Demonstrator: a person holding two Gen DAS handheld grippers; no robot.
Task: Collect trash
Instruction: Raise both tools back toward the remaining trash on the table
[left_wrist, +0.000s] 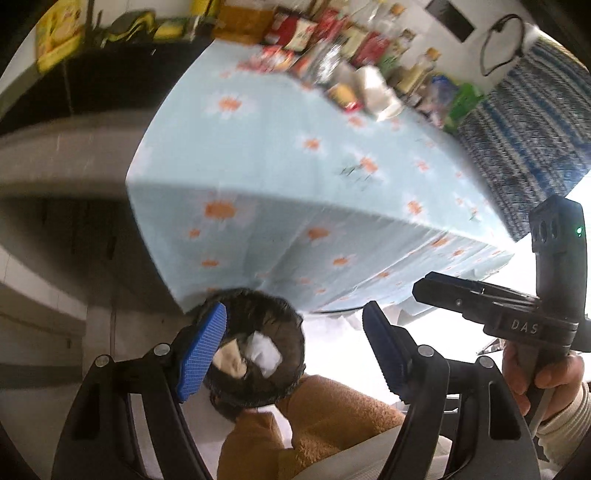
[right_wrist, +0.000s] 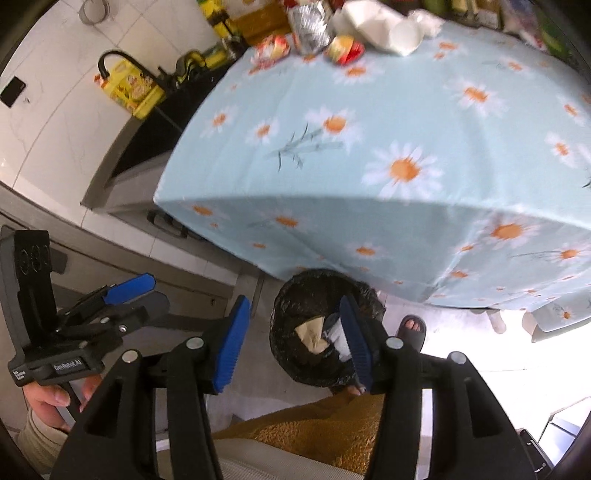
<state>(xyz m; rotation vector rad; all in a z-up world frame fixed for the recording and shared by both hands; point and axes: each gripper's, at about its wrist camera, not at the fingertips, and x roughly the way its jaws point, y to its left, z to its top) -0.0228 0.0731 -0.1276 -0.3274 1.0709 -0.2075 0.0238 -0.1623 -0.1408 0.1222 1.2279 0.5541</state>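
Both views are bright w/ daylight, strongest from the floor area to the right of and just beyond the left gripper, where it blows out to pure white; same glare sits right of the right gripper fingers. Left view is motion-blurred: tablecloth daisies smear, and the packets at the far edge are streaks. Right view is sharper, tablecloth print mostly readable, slight blur at the far clutter. Table's near face is in soft shade. Black-lined bin interior is dark, little detail. Heavy fisheye bend at the edges, black vignette in the corners.
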